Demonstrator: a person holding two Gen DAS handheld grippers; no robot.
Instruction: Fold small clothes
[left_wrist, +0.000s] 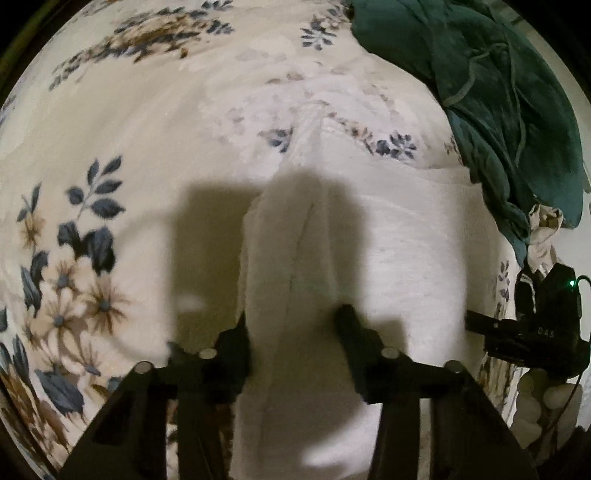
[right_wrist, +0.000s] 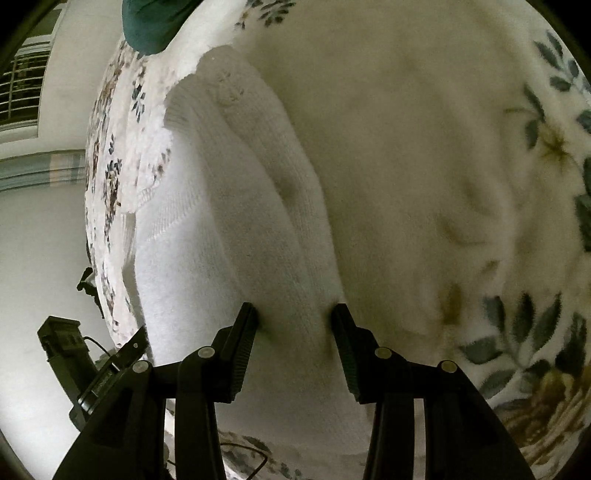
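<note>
A white knitted garment (left_wrist: 406, 240) lies on a floral blanket (left_wrist: 110, 129), with a raised fold running down its middle. My left gripper (left_wrist: 291, 317) is open, its fingers standing on either side of that fold, low over the cloth. In the right wrist view the same white garment (right_wrist: 207, 229) shows with a thick rolled edge (right_wrist: 288, 206). My right gripper (right_wrist: 295, 314) is open and straddles the rolled edge, touching or nearly touching it. The right gripper's body shows in the left wrist view (left_wrist: 535, 332) at the garment's right side.
A dark green cloth (left_wrist: 498, 92) is heaped at the far right of the bed and shows at the top in the right wrist view (right_wrist: 147, 26). The bed's edge (right_wrist: 99, 221), a white floor and a window lie to the left. A cable (right_wrist: 243, 458) trails below.
</note>
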